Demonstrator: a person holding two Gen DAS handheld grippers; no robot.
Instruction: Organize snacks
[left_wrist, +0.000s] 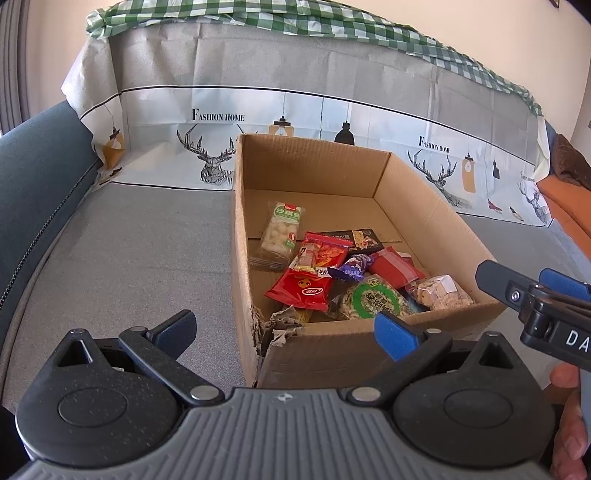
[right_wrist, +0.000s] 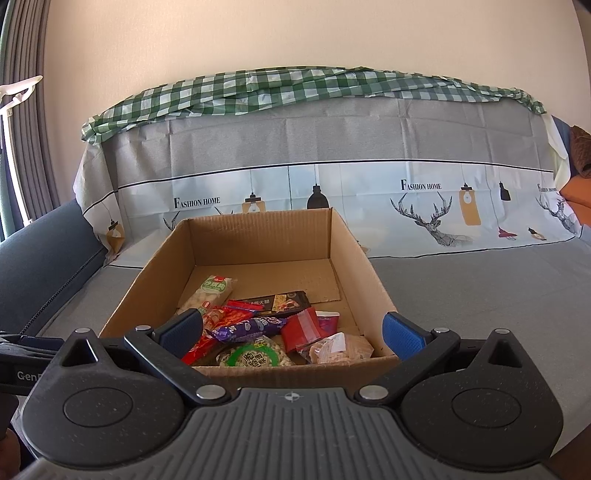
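An open cardboard box (left_wrist: 436, 206) sits on a grey cloth-covered sofa seat; it also shows in the right wrist view (right_wrist: 364, 266). Several snack packets lie in its near half: a green-white packet (left_wrist: 279, 232) (right_wrist: 210, 293), red packets (left_wrist: 301, 290) (right_wrist: 303, 328), a purple candy (left_wrist: 351, 267) (right_wrist: 251, 326), a round green-labelled snack (left_wrist: 373, 299) (right_wrist: 255, 356), a clear bag of biscuits (left_wrist: 439, 293) (right_wrist: 341, 349). My left gripper (left_wrist: 284, 332) is open and empty just before the box's torn near-left corner. My right gripper (right_wrist: 291, 332) (left_wrist: 532, 284) is open and empty above the box's near edge.
A printed cloth with deer and "Fashion Home" text (left_wrist: 218, 118) (right_wrist: 421, 184) covers the sofa back, with a green checked cloth (right_wrist: 295, 88) on top. A dark blue armrest (left_wrist: 33, 177) stands at the left. An orange cushion (left_wrist: 569, 199) lies at the far right.
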